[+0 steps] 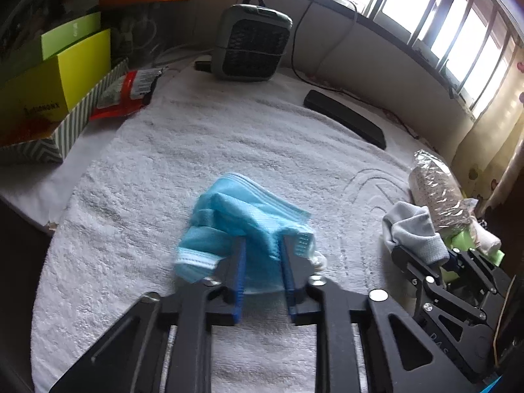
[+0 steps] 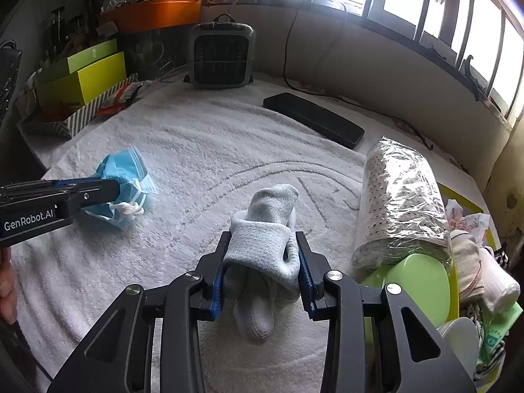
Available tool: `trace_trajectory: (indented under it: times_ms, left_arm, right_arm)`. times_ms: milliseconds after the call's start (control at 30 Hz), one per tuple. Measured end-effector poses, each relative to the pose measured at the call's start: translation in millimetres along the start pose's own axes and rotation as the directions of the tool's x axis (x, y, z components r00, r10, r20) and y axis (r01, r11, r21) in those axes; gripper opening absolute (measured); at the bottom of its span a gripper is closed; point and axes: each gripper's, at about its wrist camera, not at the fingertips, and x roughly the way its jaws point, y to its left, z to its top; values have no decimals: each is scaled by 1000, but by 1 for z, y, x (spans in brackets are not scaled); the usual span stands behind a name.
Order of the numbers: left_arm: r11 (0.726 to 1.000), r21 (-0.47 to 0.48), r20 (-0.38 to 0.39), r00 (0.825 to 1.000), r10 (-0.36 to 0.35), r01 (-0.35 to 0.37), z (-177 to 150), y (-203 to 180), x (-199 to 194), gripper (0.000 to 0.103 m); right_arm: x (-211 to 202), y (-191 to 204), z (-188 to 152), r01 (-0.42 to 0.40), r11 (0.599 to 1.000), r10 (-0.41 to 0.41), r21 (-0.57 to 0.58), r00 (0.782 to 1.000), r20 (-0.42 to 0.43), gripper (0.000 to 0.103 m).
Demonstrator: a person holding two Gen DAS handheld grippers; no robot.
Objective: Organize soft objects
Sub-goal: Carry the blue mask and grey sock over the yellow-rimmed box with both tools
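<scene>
Left wrist view: the left gripper [image 1: 262, 245] is clamped tight on a crumpled blue face mask [image 1: 242, 219], blue pads pressing the fabric from both sides. The mask lies bunched on the white towel [image 1: 196, 150], near the middle of it, with a white ear loop [image 1: 319, 258] trailing beside the right finger. At the right edge, the right gripper [image 1: 422, 255] shows with a grey sock [image 1: 409, 229] at its tips. Behind the sock lies a foil-wrapped roll [image 1: 432, 186]. Further back: a black flat case [image 1: 344, 118] on the towel, a small grey fan heater [image 1: 252, 42] at the far edge, a yellow-green box [image 1: 55, 75] in a striped tray [image 1: 65, 131] at left.

Right wrist view: the right gripper [image 2: 262, 249] holds the grey sock [image 2: 265, 245] at a middling width; the folded cuff sits pinched between both pads, the toe end drooping onto the towel [image 2: 213, 137] below. The sock lies right of centre, just beside the foil-wrapped roll [image 2: 399, 196]. At left, the left gripper [image 2: 111, 188] reaches in, its fingers closed on the face mask [image 2: 126, 170], well apart from the sock. A green lidded container [image 2: 416, 281] sits under the roll's near end. Part of a hand [image 2: 6, 281] shows at the left edge.
</scene>
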Motion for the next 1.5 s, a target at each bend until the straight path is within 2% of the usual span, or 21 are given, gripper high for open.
trace_trajectory:
  times_ms: [433, 700, 1233, 1333, 1500]
  left_arm:
    - [997, -23, 29, 997, -72, 72, 2, 3, -16, 13]
    - [991, -26, 38, 991, -131, 132, 5, 4, -27, 13]
    - [989, 67, 48, 990, -135, 131, 6, -31, -43, 13]
    - [990, 88, 54, 992, -118, 113, 6, -38, -47, 13]
    - [983, 132, 64, 989, -137, 127, 8, -55, -54, 13]
  right_arm:
    - [-6, -2, 0, -17, 1000, 16, 12, 1000, 21, 37]
    - [-13, -7, 0, -54, 997, 52, 46, 998, 43, 37]
    - [-37, -17, 7, -68, 995, 60, 78, 993, 97, 37]
    - [-45, -22, 9, -66, 994, 55, 88, 992, 113, 37]
    - [-55, -32, 10, -74, 991, 59, 113, 990, 131, 37]
